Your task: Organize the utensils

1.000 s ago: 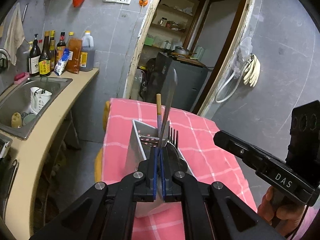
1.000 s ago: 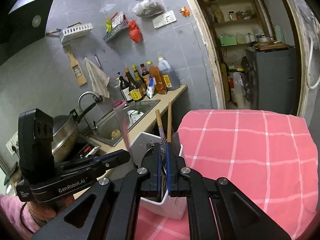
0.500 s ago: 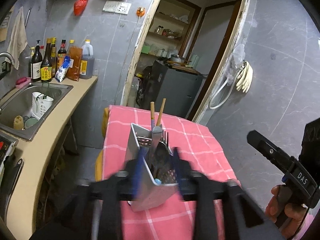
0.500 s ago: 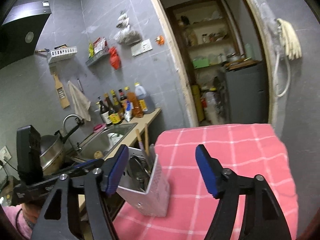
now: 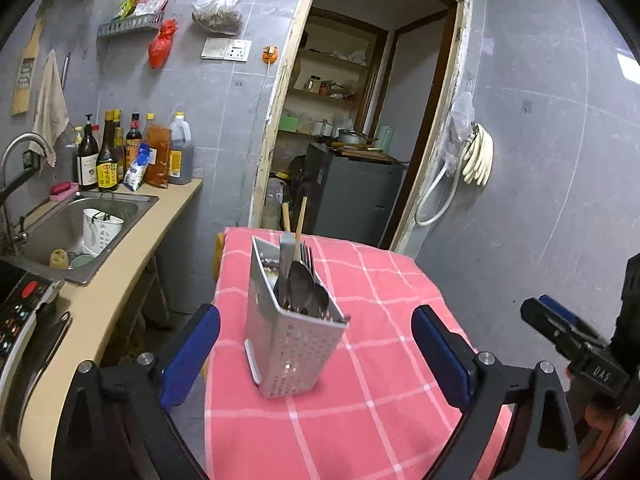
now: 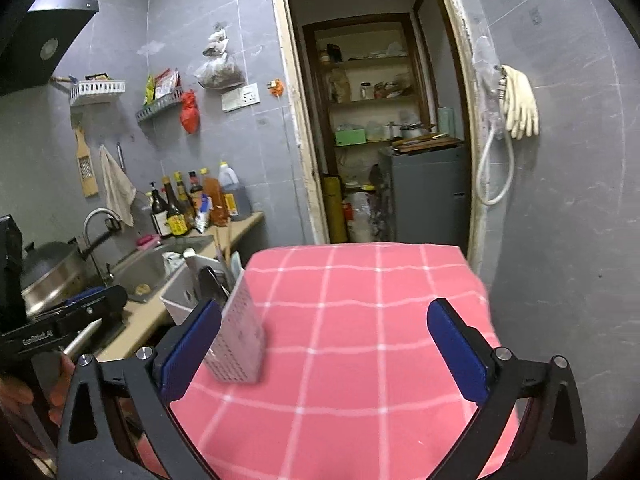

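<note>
A grey perforated metal utensil holder [image 5: 292,344] stands upright on the pink checked tablecloth [image 5: 380,360], near its left edge. Spoons [image 5: 302,284], a knife [image 5: 285,256], a fork [image 5: 307,254] and wooden chopsticks [image 5: 299,220] stick out of it. My left gripper [image 5: 314,314] is short of the holder, its jaws opening wide with nothing between the blue pads. My right gripper [image 6: 324,308] hovers over the cloth, jaws also opening and empty. In the right wrist view the holder [image 6: 240,340] is blurred just beyond the left finger [image 6: 192,352].
A counter with a steel sink [image 5: 60,232] and sauce bottles [image 5: 120,152] runs along the left. A lidded pot [image 6: 48,272] sits beside the tap. Behind the table an open doorway shows a dark cabinet [image 5: 352,200]. A hand [image 5: 600,416] shows at the right edge.
Both grippers went from shut to wide open and drew back from the holder. The utensils they pinched now stand in the holder. The right view swung towards the table.
</note>
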A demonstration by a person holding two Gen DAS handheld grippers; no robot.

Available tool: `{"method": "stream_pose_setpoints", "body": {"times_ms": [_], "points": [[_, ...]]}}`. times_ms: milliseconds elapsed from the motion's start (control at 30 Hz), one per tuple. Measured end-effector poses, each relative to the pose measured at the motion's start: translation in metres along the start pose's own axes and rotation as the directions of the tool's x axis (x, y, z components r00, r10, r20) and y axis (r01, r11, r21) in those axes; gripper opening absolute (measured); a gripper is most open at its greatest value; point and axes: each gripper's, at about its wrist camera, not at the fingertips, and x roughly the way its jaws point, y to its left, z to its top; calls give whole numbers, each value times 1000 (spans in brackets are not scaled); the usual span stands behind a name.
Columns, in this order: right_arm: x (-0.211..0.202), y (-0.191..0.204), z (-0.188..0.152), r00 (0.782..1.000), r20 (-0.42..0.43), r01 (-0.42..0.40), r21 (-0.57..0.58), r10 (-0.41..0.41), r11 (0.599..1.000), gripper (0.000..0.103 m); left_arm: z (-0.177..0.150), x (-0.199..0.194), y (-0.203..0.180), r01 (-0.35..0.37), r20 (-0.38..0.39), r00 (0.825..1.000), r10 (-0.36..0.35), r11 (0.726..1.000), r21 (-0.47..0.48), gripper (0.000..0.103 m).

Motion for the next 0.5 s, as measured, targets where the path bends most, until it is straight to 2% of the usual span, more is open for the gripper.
{"method": "stream_pose_setpoints", "body": {"times_ms": [300, 500], "points": [[-23, -12, -21, 997, -32, 66, -23, -67, 998, 101, -36, -14, -13, -50, -38, 998, 50, 999, 19, 97], [-30, -21, -33, 995, -64, 69, -17, -70, 997, 101, -52, -19, -19, -67, -63, 996, 68, 998, 18, 97]]}}
